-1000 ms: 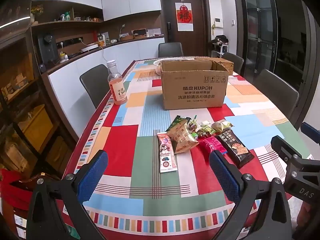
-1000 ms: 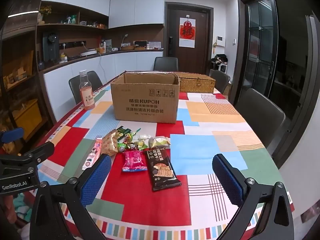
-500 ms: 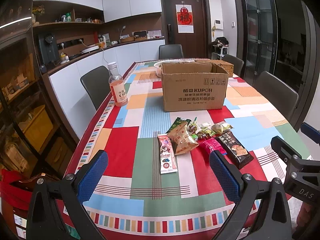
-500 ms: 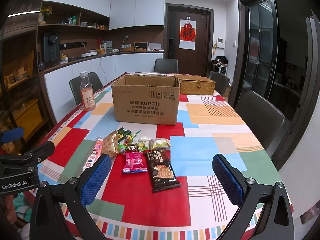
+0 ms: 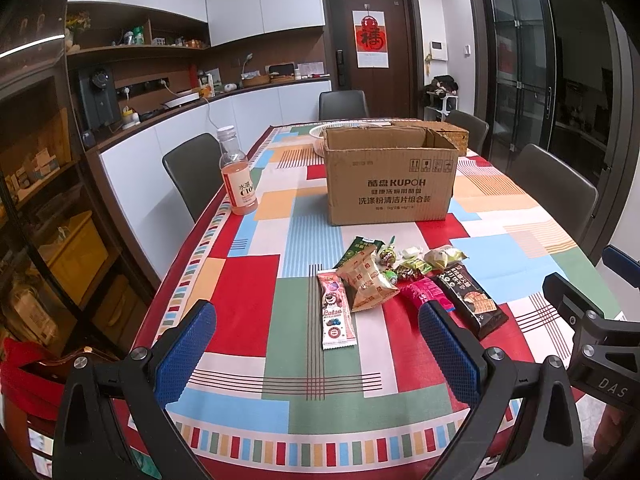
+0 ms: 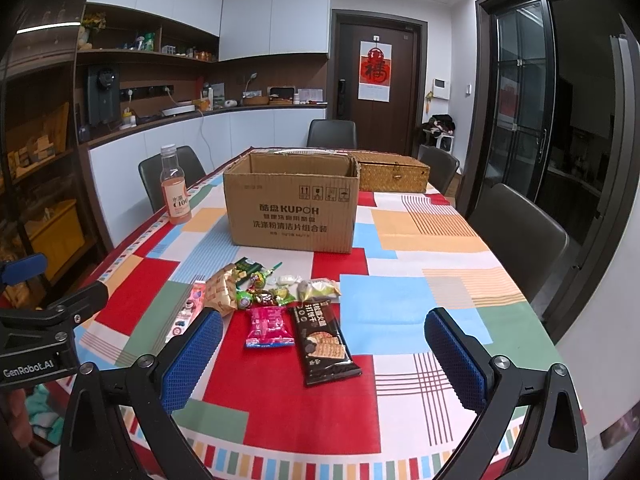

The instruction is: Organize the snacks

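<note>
Nothing has yet been gathered: the snacks (image 5: 400, 280) lie in a loose heap on the worktop (image 5: 244, 296), just in front of the open cardboard box (image 5: 390, 178), which is judged to be where they belong. The left gripper (image 5: 316, 344) and the right gripper (image 6: 324, 346) are both held above the near edge, jaws spread wide and empty.

A flat, separate packet is best taken first. The dark biscuit packet (image 6: 322, 342) lies nearest the right gripper and apart from the tangle, so it can be pinched along a long edge without the small sweets being disturbed. The pink bar (image 5: 335, 312) is likewise placed well for the left gripper. Crinkly wrappers are likely to slip, so a firm grip near the middle is advised.

Compared with a second ago, the heap and the box are seen slightly higher in both views; the grippers have been tilted or eased a little, and nothing on the worktop has been moved.
</note>
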